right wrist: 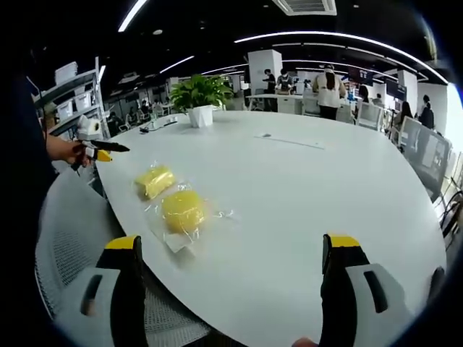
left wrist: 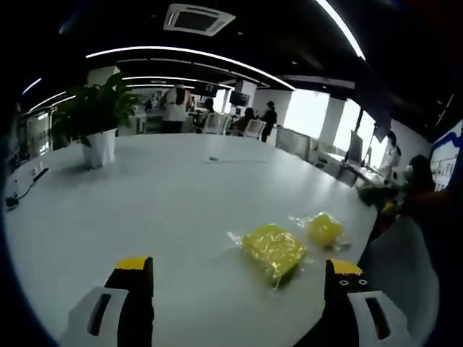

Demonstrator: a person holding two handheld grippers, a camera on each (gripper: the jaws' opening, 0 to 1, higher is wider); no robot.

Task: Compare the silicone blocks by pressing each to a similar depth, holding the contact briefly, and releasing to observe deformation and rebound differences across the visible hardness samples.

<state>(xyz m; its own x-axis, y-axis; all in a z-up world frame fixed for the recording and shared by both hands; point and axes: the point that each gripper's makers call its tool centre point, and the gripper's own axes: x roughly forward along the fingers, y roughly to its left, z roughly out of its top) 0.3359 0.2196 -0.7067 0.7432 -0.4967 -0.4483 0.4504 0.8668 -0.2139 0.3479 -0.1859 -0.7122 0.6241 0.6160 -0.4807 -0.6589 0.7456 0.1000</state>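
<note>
On a white office table [left wrist: 159, 210], two plastic-wrapped yellow silicone blocks [left wrist: 273, 251] [left wrist: 325, 229] wait. Both tools [left wrist: 239, 282] [right wrist: 231, 260] hover, spread wide. The slick wrapping could let a pressed block skid.

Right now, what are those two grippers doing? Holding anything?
Left gripper: open, holding nothing, short of the yellow blocks.
Right gripper: open, holding nothing.

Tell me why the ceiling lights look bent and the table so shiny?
Left gripper view: fisheye distortion bows the ceiling light strips into arcs, and bright windows wash out. Right gripper view: the light strips curve likewise, the white table carries soft glare, and the bagged yellow silicone blocks look slightly blurred.
</note>
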